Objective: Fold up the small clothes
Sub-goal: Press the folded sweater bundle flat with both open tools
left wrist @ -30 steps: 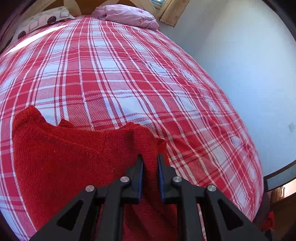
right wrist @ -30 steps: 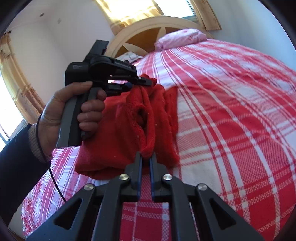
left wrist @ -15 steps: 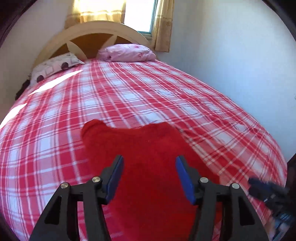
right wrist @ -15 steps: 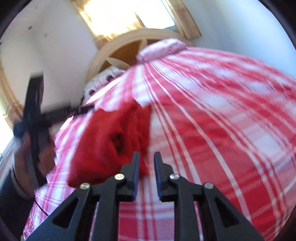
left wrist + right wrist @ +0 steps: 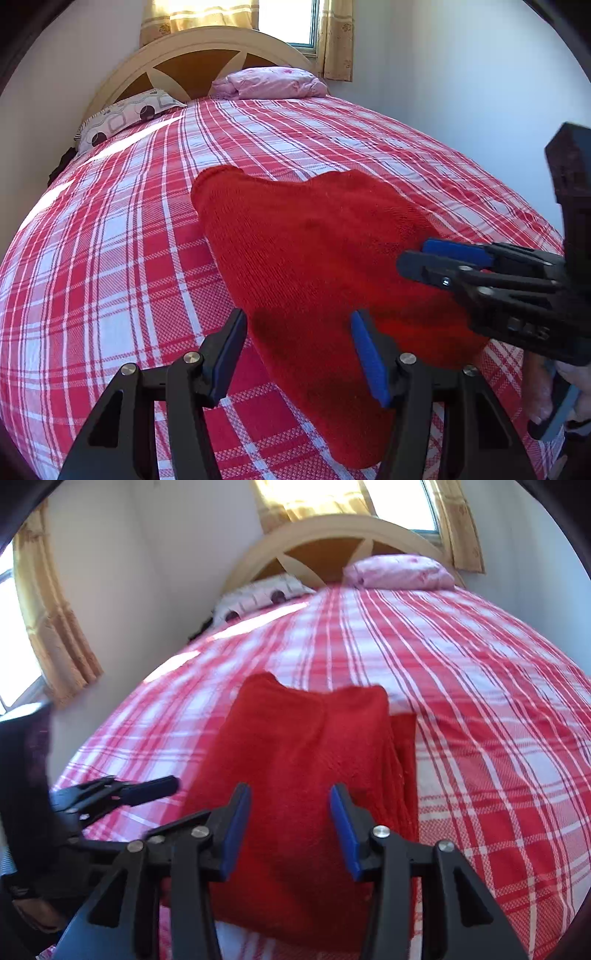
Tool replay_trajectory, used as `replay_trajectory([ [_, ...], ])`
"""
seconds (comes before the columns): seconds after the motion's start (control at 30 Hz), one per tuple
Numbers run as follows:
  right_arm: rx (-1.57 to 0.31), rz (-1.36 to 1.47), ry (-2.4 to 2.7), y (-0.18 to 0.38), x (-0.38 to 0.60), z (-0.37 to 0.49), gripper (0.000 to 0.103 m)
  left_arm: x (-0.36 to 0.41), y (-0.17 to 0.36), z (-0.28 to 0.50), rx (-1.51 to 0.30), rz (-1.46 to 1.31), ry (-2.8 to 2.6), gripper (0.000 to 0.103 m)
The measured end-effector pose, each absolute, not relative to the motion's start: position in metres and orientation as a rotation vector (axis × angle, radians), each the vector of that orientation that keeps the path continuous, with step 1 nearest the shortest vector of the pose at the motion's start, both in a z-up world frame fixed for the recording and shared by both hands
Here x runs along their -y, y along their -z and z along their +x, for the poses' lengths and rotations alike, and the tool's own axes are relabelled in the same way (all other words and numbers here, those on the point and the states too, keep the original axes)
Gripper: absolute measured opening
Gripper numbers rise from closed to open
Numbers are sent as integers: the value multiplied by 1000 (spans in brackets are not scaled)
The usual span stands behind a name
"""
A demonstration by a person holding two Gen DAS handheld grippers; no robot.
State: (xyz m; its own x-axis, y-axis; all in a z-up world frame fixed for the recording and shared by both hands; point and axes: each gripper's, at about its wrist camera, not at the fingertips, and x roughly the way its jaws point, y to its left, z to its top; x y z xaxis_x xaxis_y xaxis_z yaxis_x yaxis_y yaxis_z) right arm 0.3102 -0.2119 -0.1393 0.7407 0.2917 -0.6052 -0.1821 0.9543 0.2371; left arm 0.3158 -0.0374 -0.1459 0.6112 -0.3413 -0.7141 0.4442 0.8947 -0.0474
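A small red knitted garment (image 5: pixel 314 251) lies folded on the red and white checked bed cover (image 5: pixel 110 240); it also shows in the right wrist view (image 5: pixel 295 760). My left gripper (image 5: pixel 299 354) is open and empty, just above the garment's near edge. My right gripper (image 5: pixel 290 827) is open and empty over the garment's near end. In the left wrist view the right gripper (image 5: pixel 436 258) reaches in from the right over the garment. In the right wrist view the left gripper (image 5: pixel 147 788) sits at the left beside the garment.
A wooden headboard (image 5: pixel 199 55) with a pink pillow (image 5: pixel 273 83) and a patterned pillow (image 5: pixel 125 114) stands at the far end. A white wall (image 5: pixel 461 92) runs along the bed's right side. Curtained windows (image 5: pixel 55 627) are at the left and behind the headboard.
Both grippers held the red garment up a second ago. They have let go, opened, and pulled back; the garment now lies flat on the bed.
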Motion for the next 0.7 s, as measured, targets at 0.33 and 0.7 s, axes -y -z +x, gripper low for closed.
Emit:
replay_trajectory([
  [0.33, -734, 169, -214, 158, 232, 316, 26, 48, 160, 309, -776, 157, 456, 72],
  [0.7, -748, 139, -190, 160, 232, 317, 25, 50, 163, 299, -789, 135, 463, 76],
])
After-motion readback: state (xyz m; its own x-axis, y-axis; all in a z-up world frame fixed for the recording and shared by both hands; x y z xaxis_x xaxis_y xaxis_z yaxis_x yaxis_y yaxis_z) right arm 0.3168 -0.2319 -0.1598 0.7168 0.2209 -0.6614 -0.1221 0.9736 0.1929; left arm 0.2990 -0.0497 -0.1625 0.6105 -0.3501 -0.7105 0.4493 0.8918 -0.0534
